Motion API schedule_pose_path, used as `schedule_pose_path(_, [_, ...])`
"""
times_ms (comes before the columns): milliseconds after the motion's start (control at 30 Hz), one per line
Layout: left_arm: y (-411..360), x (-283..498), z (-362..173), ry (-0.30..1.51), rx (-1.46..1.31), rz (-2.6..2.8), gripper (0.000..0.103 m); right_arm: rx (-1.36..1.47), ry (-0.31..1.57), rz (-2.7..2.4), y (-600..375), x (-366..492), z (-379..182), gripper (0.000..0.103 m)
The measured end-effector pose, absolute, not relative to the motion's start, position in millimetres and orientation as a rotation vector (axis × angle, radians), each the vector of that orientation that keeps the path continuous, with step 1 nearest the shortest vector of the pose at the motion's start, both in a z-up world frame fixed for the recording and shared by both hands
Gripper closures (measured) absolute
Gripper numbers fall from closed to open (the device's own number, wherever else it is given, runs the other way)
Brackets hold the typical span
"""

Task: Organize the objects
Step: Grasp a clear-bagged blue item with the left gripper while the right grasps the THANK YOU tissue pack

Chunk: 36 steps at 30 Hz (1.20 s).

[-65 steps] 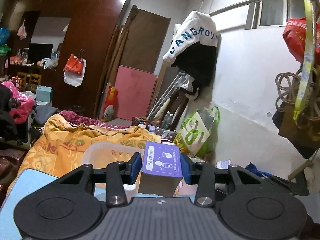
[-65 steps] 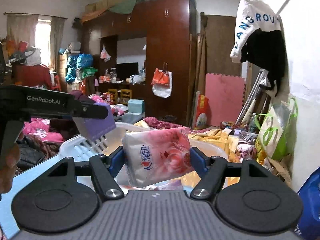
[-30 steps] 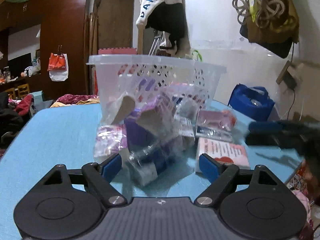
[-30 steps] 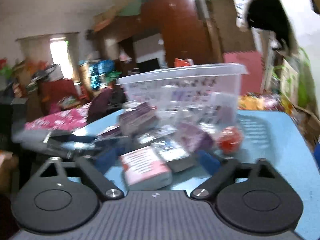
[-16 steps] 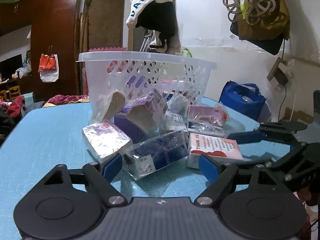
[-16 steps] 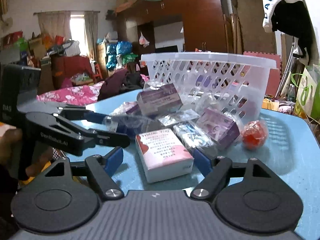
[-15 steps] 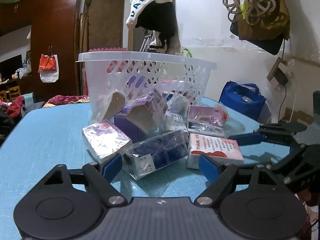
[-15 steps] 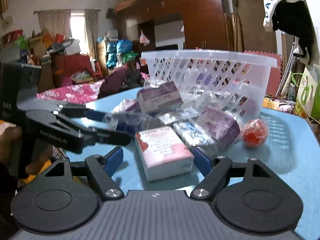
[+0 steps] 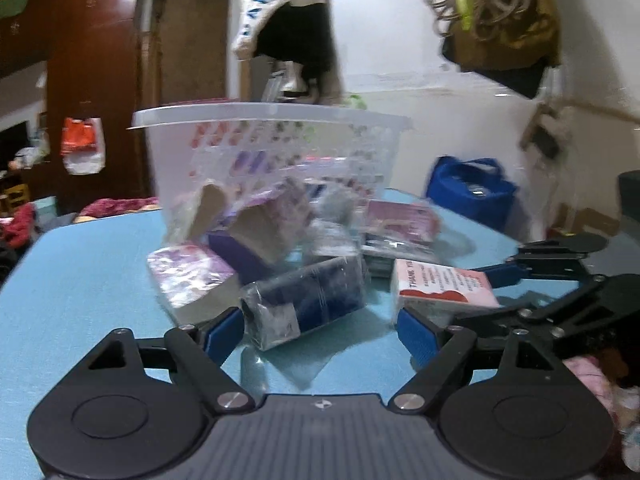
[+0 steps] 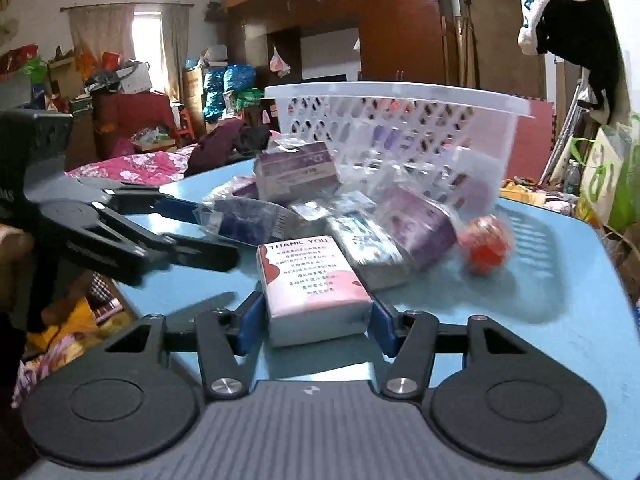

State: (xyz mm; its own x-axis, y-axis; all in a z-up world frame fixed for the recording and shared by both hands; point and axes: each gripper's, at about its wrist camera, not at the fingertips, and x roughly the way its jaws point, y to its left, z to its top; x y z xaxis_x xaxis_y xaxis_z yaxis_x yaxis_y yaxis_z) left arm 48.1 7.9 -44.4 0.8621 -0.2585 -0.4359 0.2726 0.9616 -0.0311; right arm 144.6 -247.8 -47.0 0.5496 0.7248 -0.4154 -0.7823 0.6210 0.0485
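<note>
A pile of wrapped packs and purple boxes lies on the blue table (image 9: 80, 264) in front of a white lattice basket (image 9: 272, 120) (image 10: 400, 96). My left gripper (image 9: 320, 332) (image 10: 208, 232) stands open around a dark blue wrapped pack (image 9: 304, 304) (image 10: 244, 220); its right pad is well clear of the pack. My right gripper (image 10: 316, 322) is closing on a pink-and-white "THANK YOU" box (image 10: 312, 280) (image 9: 440, 288), and both pads lie against its sides. The box rests on the table. A red ball (image 10: 486, 248) sits to the right of the pile.
The table's edge runs close on the left of the right wrist view, with a person's hand (image 10: 12, 248) on the left tool there. A blue bag (image 9: 468, 196) stands beyond the table's far right. Pink bedding (image 10: 132, 168) and clutter lie behind.
My right jaws have narrowed from wide apart to the sides of the "THANK YOU" box, and the tool has come closer and lower. Both grippers earlier let go of packs at the basket.
</note>
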Motion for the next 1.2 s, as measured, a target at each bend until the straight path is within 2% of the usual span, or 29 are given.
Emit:
schedule_pose_path(267, [-6,31,-44,0.414,0.13,-0.363,0.016,-0.131,0.429,0.871,-266,147,-46,0.042])
schedule_pose_path(400, [0,43,-46,0.422,0.088,-0.303,0.016,-0.146,0.417,0.86,-259,147,-48,0.033])
schedule_pose_path(467, [0,51,-47,0.43,0.085,-0.294,0.016,-0.145,0.411,0.863,-257,147,-49,0.033])
schedule_pose_path(667, [-3,62,-52,0.446,0.065,-0.28,0.016,-0.14,0.401,0.87,-256,150,-49,0.035])
schedule_pose_path(733, [-3,60,-51,0.44,0.069,-0.26,0.016,-0.137,0.402,0.868,-259,150,-49,0.043])
schedule_pose_path(1100, [-16,69,-50,0.459,0.058,-0.221,0.017,-0.139,0.402,0.876,-260,146,-50,0.043])
schedule_pose_path(1133, [-16,70,-51,0.464,0.046,-0.229,0.02,-0.139,0.402,0.876,-260,146,-50,0.043])
schedule_pose_path(1167, [-16,70,-52,0.461,0.042,-0.238,0.033,-0.139,0.402,0.876,-260,146,-49,0.043])
schedule_pose_path(1200, [-16,69,-53,0.455,0.042,-0.244,0.036,-0.139,0.402,0.876,-260,146,-49,0.043])
